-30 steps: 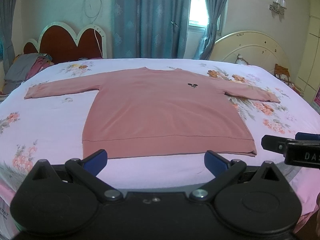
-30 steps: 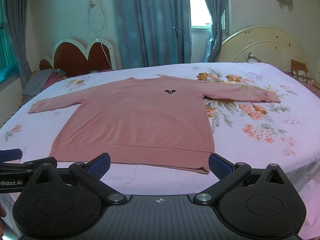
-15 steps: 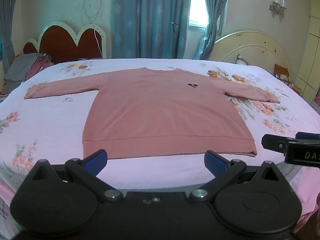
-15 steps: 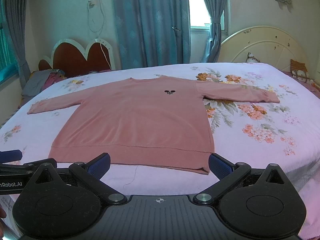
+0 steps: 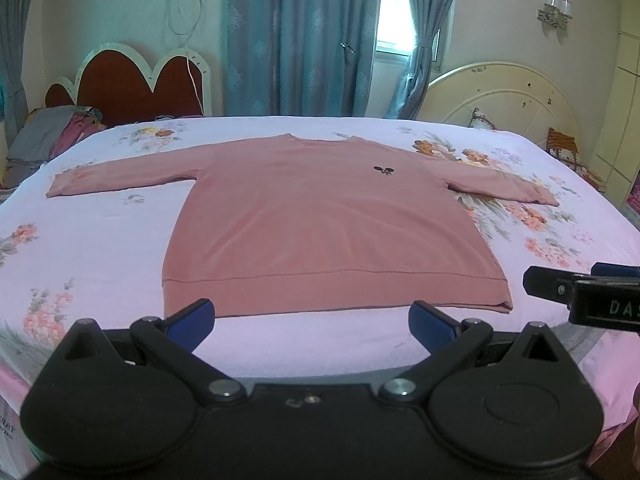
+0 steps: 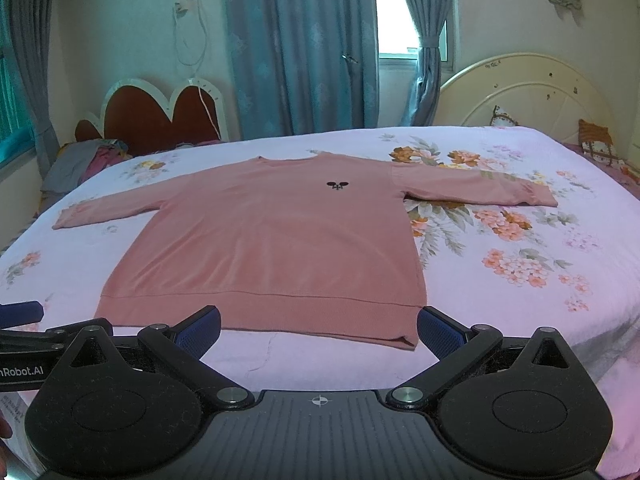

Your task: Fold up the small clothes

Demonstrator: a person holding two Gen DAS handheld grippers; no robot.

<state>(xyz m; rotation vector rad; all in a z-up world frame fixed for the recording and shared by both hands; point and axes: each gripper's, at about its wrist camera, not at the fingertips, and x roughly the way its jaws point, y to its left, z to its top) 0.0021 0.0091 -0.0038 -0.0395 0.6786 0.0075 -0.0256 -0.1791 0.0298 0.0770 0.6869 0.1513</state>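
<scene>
Lying flat and face up across the middle of both views, a pink sweater [image 5: 328, 232] is spread on a bed [image 5: 92, 240] covered with a pale sheet printed with flowers. Both sleeves stretch out sideways, one toward the left edge of the frame and one toward the right, and the ribbed hem runs along the lower part of the garment, nearest the cameras. A small dark emblem [image 5: 383, 169] sits on the chest, right of centre in the left wrist view.

At the bottom of the left wrist view, the left tool [image 5: 312, 320] has its blue-padded fingers spread wide apart, holding nothing; the hem shows between and just above them, and no contact with the cloth can be made out. In the right wrist view the right tool [image 6: 318, 326] is likewise spread wide and empty, its right pad [image 6: 438, 334] just beside the sweater's lower right corner, though whether it touches cannot be told. Each tool also shows at the edge of the other's view: the right one at the right edge of the left wrist view, the left one at the lower left of the right wrist view.

Beyond the bed stand blue curtains [image 5: 300, 36], a red heart-shaped headboard [image 5: 140, 88] at upper left and a cream round headboard [image 5: 504, 96] at upper right. A heap of clothes [image 5: 52, 136] lies at the far left.
</scene>
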